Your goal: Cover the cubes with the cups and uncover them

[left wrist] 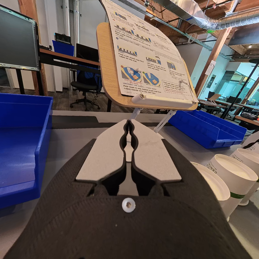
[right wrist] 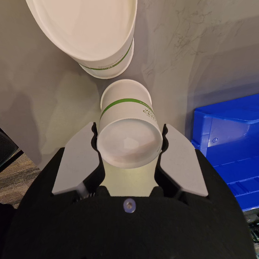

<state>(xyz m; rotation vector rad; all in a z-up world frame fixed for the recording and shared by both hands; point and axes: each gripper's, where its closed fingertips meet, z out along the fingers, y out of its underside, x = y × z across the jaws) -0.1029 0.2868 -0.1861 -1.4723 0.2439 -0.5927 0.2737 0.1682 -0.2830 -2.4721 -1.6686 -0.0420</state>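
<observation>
Cups are the only task items that show; no cube is visible in either view. In the right wrist view an upside-down white paper cup with a green band (right wrist: 126,122) stands rim-down on the grey table (right wrist: 196,49), its flat base turned up toward the camera. The right gripper (right wrist: 129,138) has its two fingers spread to either side of that base; the black finger edges lie at or against the cup wall, though whether they press it or merely flank it I cannot tell. Just beyond this cup, farther from the camera, a second inverted cup (right wrist: 89,32) stands close by with a narrow strip of table between the two rims. To the right of the banded cup sits a blue bin (right wrist: 227,147), its near wall close to the right finger. In the left wrist view the left gripper (left wrist: 128,124) is closed with nothing between its fingers, the tips meeting, and it is held above the table. To the right of it, three inverted white cups stand in a close row, the nearest (left wrist: 210,186) low at the frame's edge, the next (left wrist: 235,172) beside it. Beyond the left gripper a wooden document stand (left wrist: 106,67) carries a printed instruction sheet (left wrist: 147,58). A blue bin (left wrist: 21,140) lies left of the stand, and another blue bin (left wrist: 207,129) lies right of it.
</observation>
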